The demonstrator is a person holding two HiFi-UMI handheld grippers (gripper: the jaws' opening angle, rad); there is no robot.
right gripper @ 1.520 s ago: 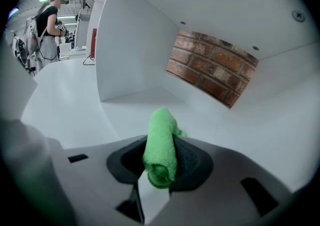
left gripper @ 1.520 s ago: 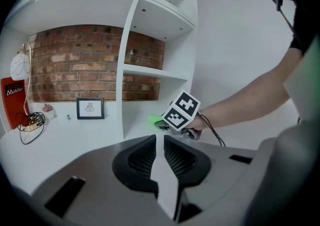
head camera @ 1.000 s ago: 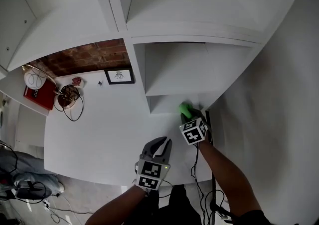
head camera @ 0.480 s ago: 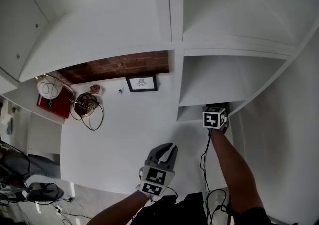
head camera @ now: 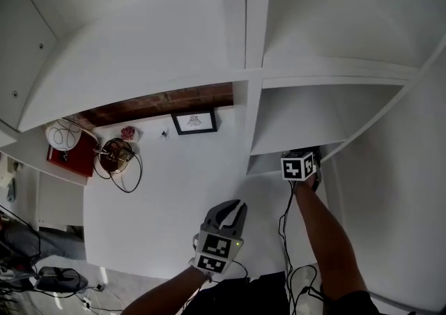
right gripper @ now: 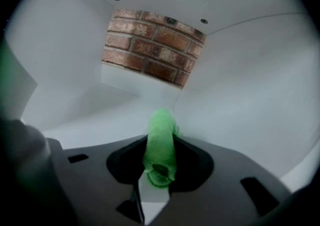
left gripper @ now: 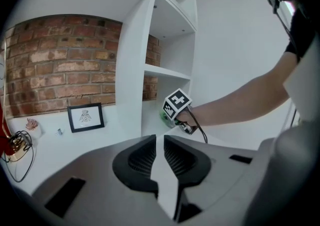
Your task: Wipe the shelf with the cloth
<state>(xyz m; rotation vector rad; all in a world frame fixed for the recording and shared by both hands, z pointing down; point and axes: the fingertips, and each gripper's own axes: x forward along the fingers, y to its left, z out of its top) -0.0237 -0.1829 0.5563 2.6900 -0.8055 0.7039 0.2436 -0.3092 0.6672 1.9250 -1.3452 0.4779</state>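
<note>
Cloth (right gripper: 161, 130), green and rolled, is clamped in your right gripper's (right gripper: 160, 156) jaws, lower centre of the right gripper view. It reaches into the white shelf (right gripper: 85, 115) compartment, with brick wall (right gripper: 150, 50) behind. Your left gripper (left gripper: 160, 145) hangs over the tabletop (head camera: 167, 188), lower centre of the head view, jaws almost together on nothing.

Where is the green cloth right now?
In the right gripper view, the green cloth is pinched in the right tongs, inside the white shelf cubby, with the brick wall behind.
</note>
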